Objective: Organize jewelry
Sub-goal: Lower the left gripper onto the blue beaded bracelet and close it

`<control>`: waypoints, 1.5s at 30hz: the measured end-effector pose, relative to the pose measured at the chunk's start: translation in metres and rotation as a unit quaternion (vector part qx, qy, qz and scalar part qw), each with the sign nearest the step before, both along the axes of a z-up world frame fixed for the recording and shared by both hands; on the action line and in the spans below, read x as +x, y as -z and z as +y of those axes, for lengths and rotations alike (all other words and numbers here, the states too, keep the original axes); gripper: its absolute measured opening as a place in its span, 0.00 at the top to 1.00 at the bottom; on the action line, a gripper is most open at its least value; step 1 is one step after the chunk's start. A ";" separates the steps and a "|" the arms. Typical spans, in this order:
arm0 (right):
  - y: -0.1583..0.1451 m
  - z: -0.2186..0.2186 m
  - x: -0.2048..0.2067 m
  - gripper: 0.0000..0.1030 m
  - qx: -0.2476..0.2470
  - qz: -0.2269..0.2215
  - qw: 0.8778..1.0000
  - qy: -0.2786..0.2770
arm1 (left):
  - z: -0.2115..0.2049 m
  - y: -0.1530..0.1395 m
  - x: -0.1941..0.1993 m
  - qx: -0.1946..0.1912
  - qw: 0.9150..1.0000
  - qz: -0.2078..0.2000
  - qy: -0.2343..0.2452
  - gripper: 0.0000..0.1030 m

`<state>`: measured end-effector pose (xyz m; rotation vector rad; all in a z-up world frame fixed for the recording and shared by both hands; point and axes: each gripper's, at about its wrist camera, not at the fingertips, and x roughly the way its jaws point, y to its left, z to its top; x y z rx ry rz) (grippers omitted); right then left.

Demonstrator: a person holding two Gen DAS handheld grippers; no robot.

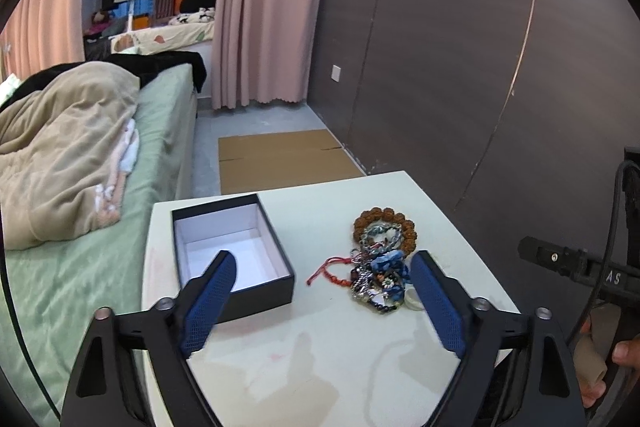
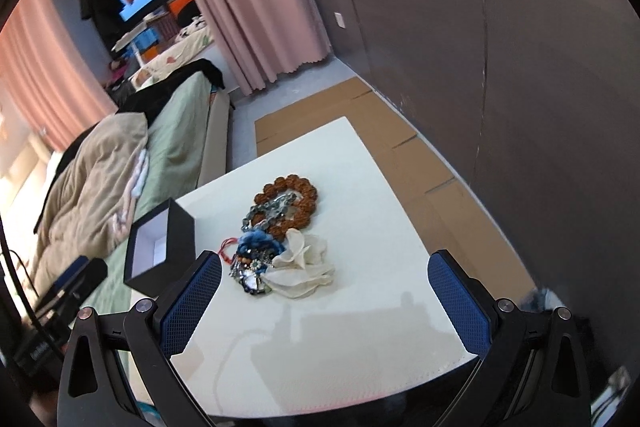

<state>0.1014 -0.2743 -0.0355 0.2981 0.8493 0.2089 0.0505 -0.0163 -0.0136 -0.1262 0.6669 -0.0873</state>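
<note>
A tangled pile of jewelry [image 1: 378, 277] lies on the white table [image 1: 320, 347]: a brown bead bracelet [image 1: 400, 219], a silver chain [image 1: 378, 233], a red cord [image 1: 330, 269] and blue pieces. An open black box [image 1: 280, 289] with a white inside stands to its left and looks empty. My left gripper [image 1: 322, 261] is open above the table, between box and pile. In the right wrist view the pile [image 2: 260, 259], the bead bracelet [image 2: 306, 205], a white fabric flower [image 2: 300, 267] and the box [image 2: 182, 227] show. My right gripper [image 2: 324, 261] is open and empty in front of the pile.
A bed [image 1: 80, 187] with a beige blanket borders the table's left side. A dark wall [image 1: 460, 67] runs along the right. Flat cardboard [image 1: 280, 163] lies on the floor beyond the table. The right gripper's body [image 1: 580, 267] shows at the left wrist view's right edge.
</note>
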 end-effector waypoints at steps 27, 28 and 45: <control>0.033 -0.030 0.057 0.03 0.091 0.082 0.992 0.020 | -0.067 0.064 0.083 0.007 0.991 0.113 0.072 0.53; 0.034 -0.031 0.058 0.03 0.091 0.084 0.992 0.021 | -0.068 0.066 0.085 0.007 0.990 0.116 0.074 0.53; 0.054 -0.015 0.076 0.15 0.087 0.120 0.989 -0.001 | -0.065 0.077 0.099 0.008 0.988 0.135 0.074 0.90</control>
